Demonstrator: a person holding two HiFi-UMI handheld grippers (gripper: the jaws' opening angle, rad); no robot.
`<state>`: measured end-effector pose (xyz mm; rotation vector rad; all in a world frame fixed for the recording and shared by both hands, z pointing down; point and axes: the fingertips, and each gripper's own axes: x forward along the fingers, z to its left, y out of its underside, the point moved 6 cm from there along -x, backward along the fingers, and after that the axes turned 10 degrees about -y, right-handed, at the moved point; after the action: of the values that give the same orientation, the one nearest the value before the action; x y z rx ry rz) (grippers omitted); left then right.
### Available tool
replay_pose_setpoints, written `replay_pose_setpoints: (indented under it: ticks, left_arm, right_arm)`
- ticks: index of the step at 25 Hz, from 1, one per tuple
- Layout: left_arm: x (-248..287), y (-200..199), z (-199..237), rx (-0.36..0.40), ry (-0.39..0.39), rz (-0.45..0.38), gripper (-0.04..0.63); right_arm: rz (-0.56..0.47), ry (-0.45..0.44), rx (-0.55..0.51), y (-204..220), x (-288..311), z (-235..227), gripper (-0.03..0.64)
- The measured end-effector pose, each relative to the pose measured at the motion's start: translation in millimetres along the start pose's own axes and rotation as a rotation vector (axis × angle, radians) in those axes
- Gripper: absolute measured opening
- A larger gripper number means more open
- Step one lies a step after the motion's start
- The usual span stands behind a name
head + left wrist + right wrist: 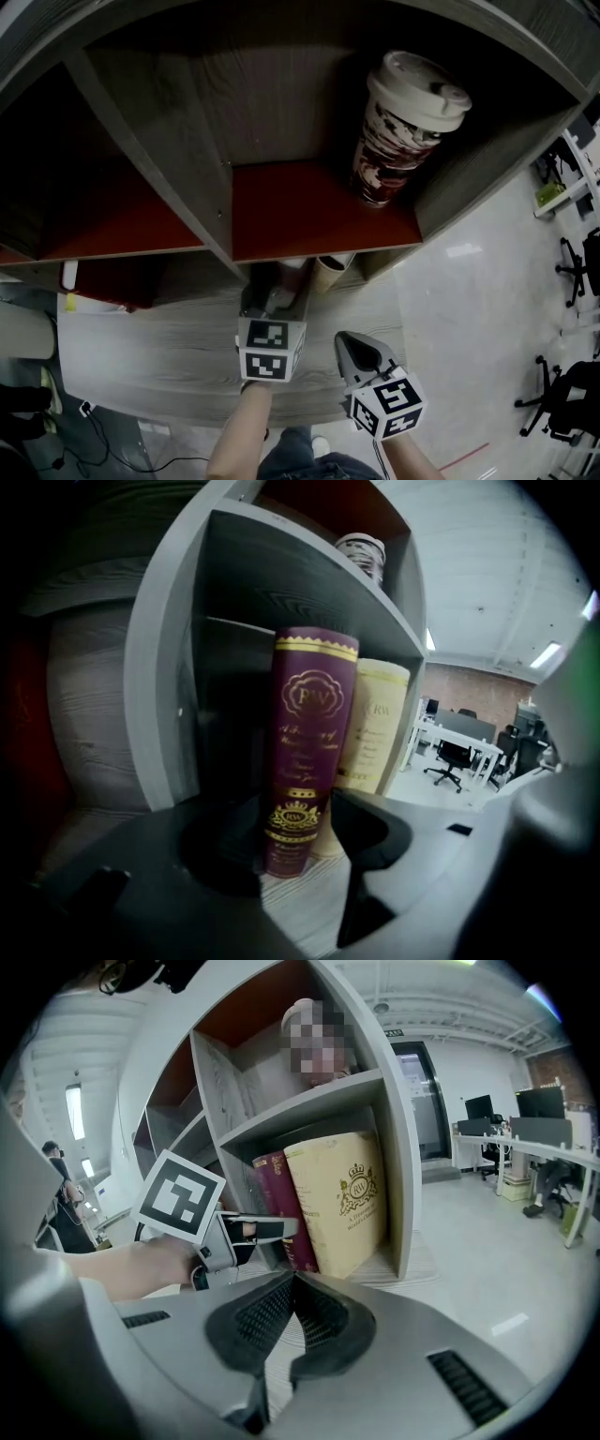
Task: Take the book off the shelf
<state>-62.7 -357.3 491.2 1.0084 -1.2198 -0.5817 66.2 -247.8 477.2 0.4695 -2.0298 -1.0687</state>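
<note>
A maroon book [309, 752] with gold print stands upright in the lower shelf compartment, with a cream book [375, 728] against its right side. My left gripper [289, 810] is open, and the maroon book's lower spine sits between its jaws with a gap on the right side. From the right gripper view the left gripper [251, 1232] reaches in at the maroon book [279, 1185], beside the cream book [342, 1199]. My right gripper [292, 1281] is shut on nothing, hanging back in front of the shelf. In the head view the left gripper [269, 302] is under the shelf edge and the right gripper [352, 345] sits to its right.
A tall paper cup with a lid [403, 127] stands on the red-floored upper shelf [300, 220]. Grey dividers [159, 159] split the shelf into compartments. Office chairs [562, 394] and desks [544, 1152] stand to the right on a pale floor.
</note>
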Motion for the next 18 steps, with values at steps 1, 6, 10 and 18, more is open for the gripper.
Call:
replay_pose_setpoints:
  ticks: [1,6,10,18]
  left_arm:
    - [1.5,-0.4,-0.5,-0.002,0.002,-0.001,0.225]
    - [7.8,-2.7,-2.7,0.000,0.013,-0.017,0.225]
    - [9.8,-2.3,-3.9,0.002,0.024,-0.022,0.225]
    - [5.3,-4.6,-6.2,0.031,0.016,-0.036,0.219]
  right_arm:
    - [0.003,0.001,0.002,0.9,0.2,-0.7,0.008]
    - [0.010,0.003,0.013,4.3,1.0,-1.9,0.008]
    - [0.015,0.006,0.017,6.0,0.8,-3.4,0.008]
    - [0.017,-0.001,0.023,8.0,2.8,0.1,0.008]
